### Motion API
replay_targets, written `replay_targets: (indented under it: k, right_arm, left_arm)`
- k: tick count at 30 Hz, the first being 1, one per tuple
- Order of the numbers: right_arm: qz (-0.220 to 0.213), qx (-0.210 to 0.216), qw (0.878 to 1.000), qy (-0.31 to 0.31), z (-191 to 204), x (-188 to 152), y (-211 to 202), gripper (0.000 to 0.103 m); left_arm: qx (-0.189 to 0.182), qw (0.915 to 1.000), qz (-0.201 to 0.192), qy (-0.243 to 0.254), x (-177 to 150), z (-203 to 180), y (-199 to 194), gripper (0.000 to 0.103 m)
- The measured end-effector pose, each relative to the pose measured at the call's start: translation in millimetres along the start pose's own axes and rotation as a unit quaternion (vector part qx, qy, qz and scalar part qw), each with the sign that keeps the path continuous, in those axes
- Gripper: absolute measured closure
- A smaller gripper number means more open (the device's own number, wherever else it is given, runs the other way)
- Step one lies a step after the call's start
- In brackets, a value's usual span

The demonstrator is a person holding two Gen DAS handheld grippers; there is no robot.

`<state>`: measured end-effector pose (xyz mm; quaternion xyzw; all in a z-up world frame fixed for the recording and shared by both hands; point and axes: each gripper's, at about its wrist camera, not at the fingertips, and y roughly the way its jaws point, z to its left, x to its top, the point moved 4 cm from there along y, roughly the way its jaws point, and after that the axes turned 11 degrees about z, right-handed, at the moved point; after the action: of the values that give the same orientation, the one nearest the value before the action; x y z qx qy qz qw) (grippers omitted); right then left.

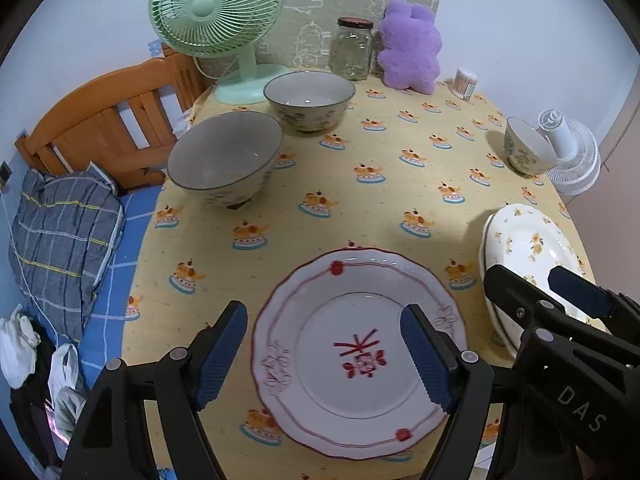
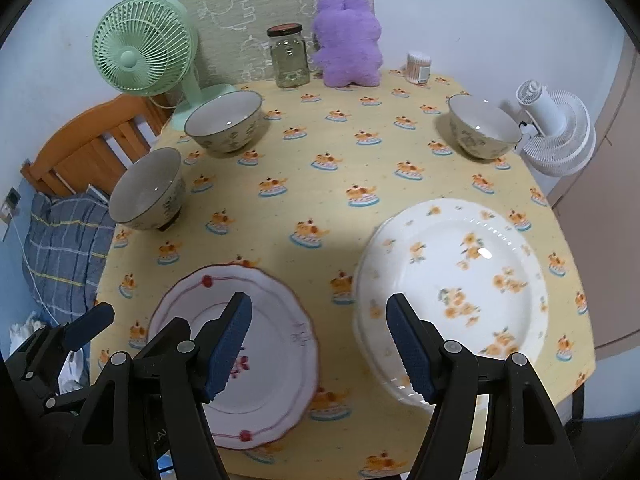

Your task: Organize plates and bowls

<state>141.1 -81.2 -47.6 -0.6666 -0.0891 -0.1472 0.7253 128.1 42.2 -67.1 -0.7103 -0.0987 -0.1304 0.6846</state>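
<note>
A white plate with red trim lies at the table's near edge. A stack of white plates with yellow flowers lies to its right. Three floral bowls stand on the table: one at the left, one at the back left, one at the right. My left gripper is open above the red-trim plate. My right gripper is open, between the two plates, one finger over each.
At the table's back stand a green fan, a glass jar, a purple plush toy and a cotton swab tub. A white fan is at the right edge. A wooden bed frame and a pillow are at the left.
</note>
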Motion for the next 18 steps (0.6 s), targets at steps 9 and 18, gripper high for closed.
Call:
replay_targets:
  k: [9, 18]
  right_arm:
    - [-0.006, 0.003, 1.000, -0.019, 14, -7, 32, 0.030]
    - [0.032, 0.000, 0.999, -0.035, 18, -20, 68, 0.030]
  left_arm:
    - [0.018, 0.9998, -0.011, 0.003, -10, 10, 24, 0.023]
    - [0.019, 0.9994, 0.025, -0.012, -24, 18, 63, 0.023]
